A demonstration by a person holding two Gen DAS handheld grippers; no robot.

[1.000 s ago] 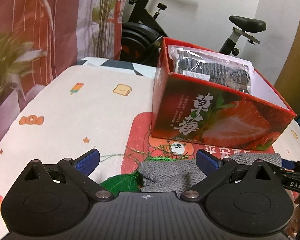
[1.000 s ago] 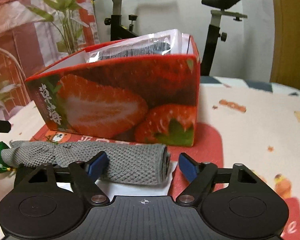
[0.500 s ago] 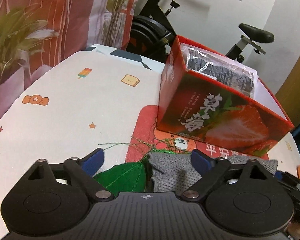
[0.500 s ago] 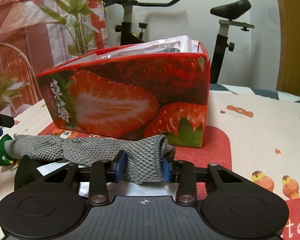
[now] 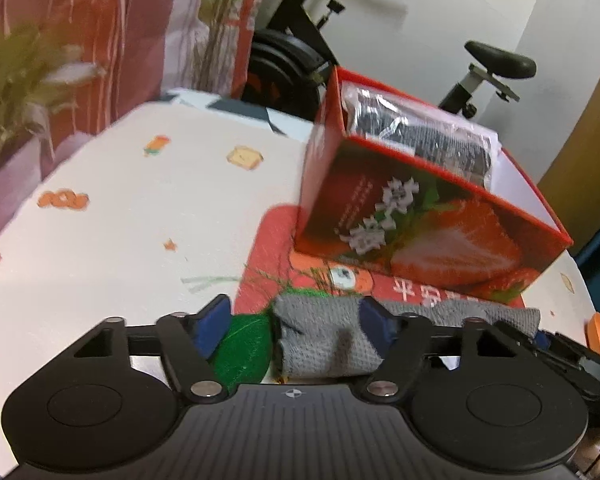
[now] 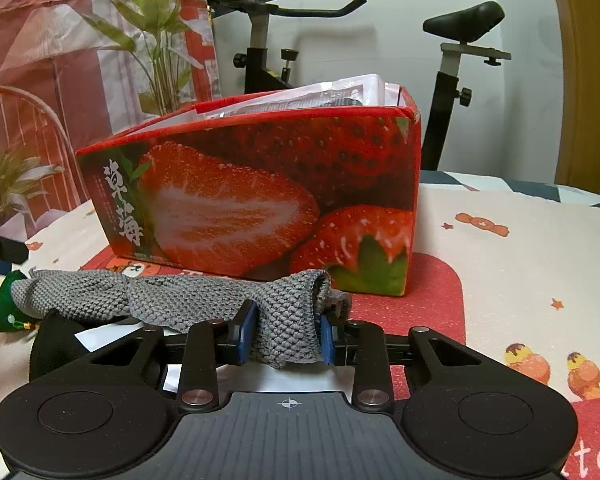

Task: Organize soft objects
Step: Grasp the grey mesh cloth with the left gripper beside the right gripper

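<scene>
A rolled grey knitted cloth (image 6: pixel 172 300) lies in front of the red strawberry box (image 6: pixel 260 196). My right gripper (image 6: pixel 286 334) is shut on its right end and holds it slightly raised. In the left wrist view the cloth's other end (image 5: pixel 324 332) sits between the open fingers of my left gripper (image 5: pixel 294 320), beside a green felt piece (image 5: pixel 246 346). The box (image 5: pixel 420 216) holds a plastic-wrapped dark item (image 5: pixel 420 136).
A green felt piece with gold beads (image 6: pixel 6 308) and a black item with a white label (image 6: pixel 60 344) lie under the cloth. The table has a cartoon-print cover (image 5: pixel 140 208). An exercise bike (image 6: pixel 260 40) and plants (image 6: pixel 160 40) stand behind it.
My right gripper has closed on the cloth's right end and lifted it a little. My left gripper has moved forward around the left end, its fingers narrowing but still apart.
</scene>
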